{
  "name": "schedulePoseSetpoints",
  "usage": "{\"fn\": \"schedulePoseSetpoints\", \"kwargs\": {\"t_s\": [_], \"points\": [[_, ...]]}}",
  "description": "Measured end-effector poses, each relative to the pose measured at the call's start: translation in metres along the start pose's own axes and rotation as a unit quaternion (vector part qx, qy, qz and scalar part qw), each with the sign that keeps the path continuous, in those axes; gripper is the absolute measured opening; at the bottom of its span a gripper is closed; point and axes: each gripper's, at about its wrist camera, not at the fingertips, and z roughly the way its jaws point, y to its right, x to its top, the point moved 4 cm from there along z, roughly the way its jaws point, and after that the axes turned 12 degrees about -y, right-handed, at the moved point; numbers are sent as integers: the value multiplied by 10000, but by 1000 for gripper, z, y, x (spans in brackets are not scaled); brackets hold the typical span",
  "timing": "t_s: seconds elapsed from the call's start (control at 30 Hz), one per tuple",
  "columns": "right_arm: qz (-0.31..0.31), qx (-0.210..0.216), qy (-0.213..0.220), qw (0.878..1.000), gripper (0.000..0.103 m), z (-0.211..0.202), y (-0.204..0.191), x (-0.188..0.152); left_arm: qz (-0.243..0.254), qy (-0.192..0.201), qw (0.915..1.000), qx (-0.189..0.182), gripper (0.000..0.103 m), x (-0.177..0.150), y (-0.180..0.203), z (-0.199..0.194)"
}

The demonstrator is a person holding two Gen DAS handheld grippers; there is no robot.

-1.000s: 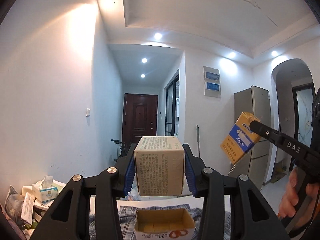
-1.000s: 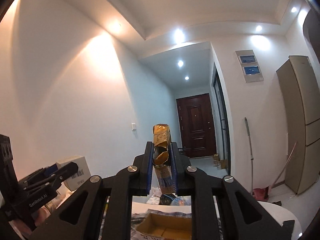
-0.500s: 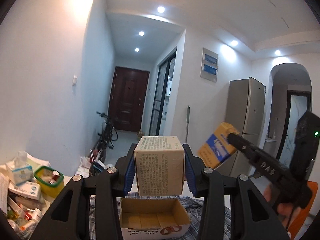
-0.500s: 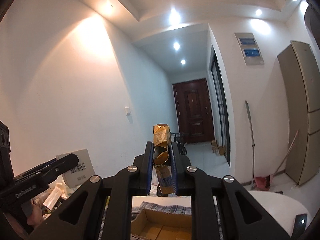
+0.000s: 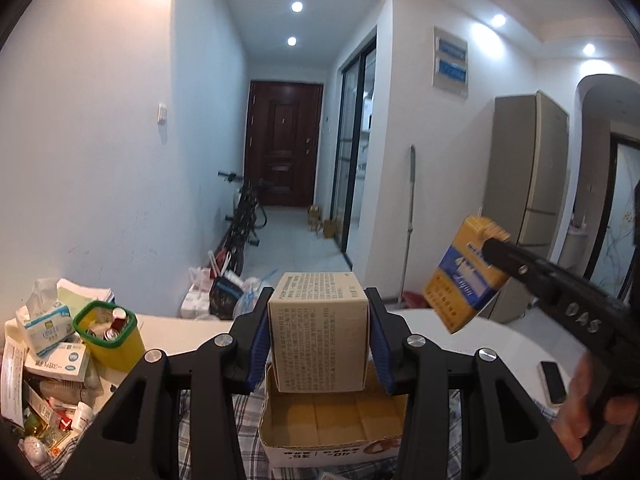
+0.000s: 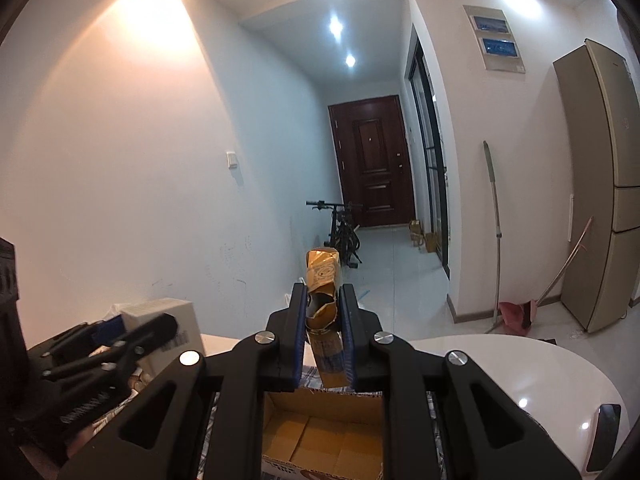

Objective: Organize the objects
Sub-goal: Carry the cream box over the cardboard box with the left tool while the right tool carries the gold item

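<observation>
1. My left gripper is clamped on a beige printed box; the blue pads press both side faces and the box sits upright between them.
2. My right gripper is closed narrowly on a crumpled yellow packet, which stands up out of the jaws. In the left view the same packet hangs tilted at the right.
3. Change since a second ago: both views have tipped down from the ceiling toward the table. The open cardboard tray, then only a sliver at the bottom edge, now shows its whole floor. Neither grip has changed.
4. Meaning for the task: I judge both loads are on approach to the tray and neither is placed yet. The beige box hangs over the tray's far wall; the packet hangs beyond the tray's far edge.
5. Surroundings: the tray rests on a checked cloth on a white table. At the left lies a heap of small cartons and tissue packs with a yellow-green tub. A dark phone lies at the right.
6. Obstructions: the tray floor appears bare. The two grippers are close together, so I judge that lowering both at once risks a collision over the tray.
</observation>
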Motion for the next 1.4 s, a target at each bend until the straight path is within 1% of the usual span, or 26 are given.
{"fn": "schedulePoseSetpoints", "kwargs": {"t_s": [0.13, 0.2, 0.3, 0.37, 0.47, 0.57, 0.67, 0.73, 0.9, 0.93, 0.97, 1.0, 1.03, 1.13, 1.17, 1.27, 1.4], "points": [[-207, -96, -259, 9994, 15, 16, -1, -3, -2, -513, 9987, 15, 45, -8, 1, 44], [-140, -167, -387, 9990, 15, 24, 5, -5, -27, -824, 9966, 82, 45, -18, -4, 65], [-52, 3, -600, 9982, 15, 30, 6, -12, -4, -1243, 9921, 155, 45, -30, -6, 97], [-45, -93, -670, 9977, 15, 35, 6, -17, -31, -1484, 9886, 262, 45, -38, -9, 117], [-21, -181, -798, 9966, 15, 43, 9, -20, -172, -1833, 9827, 204, 45, -53, -13, 141], [46, -152, -914, 9957, 15, 50, 13, -23, -179, -2004, 9792, 278, 45, -61, -16, 154], [71, -171, -962, 9952, 15, 51, 14, -22, -215, -2171, 9759, 99, 45, -68, -21, 163], [68, -173, -972, 9951, 15, 51, 14, -21, -197, -2201, 9753, 27, 45, -70, -18, 163], [86, -206, -939, 9953, 15, 51, 16, -19, -61, -2271, 9738, 91, 45, -73, -10, 166], [81, -228, -940, 9953, 15, 51, 17, -20, -73, -2316, 9728, 38, 45, -75, -12, 170], [73, -256, -952, 9951, 15, 53, 16, -20, -125, -2436, 9697, -114, 45, -78, -11, 175], [67, -284, -976, 9948, 15, 55, 15, -22, -156, -2519, 9675, -172, 45, -81, -11, 179], [62, -298, -1019, 9943, 15, 58, 15, -23, -164, -2608, 9651, -145, 45, -85, -11, 183], [79, -300, -1212, 9921, 15, 71, 15, -29, 69, -2656, 9636, 303, 45, -94, -8, 195], [92, -293, -1270, 9914, 15, 75, 15, -31, 146, -2688, 9623, 377, 45, -97, -8, 199], [80, -282, -1382, 9900, 15, 84, 15, -36, 193, -2809, 9590, 320, 45, -102, -5, 205], [100, -323, -1479, 9884, 15, 90, 20, -39, 338, -2838, 9577, 343, 45, -106, 2, 205]]}}
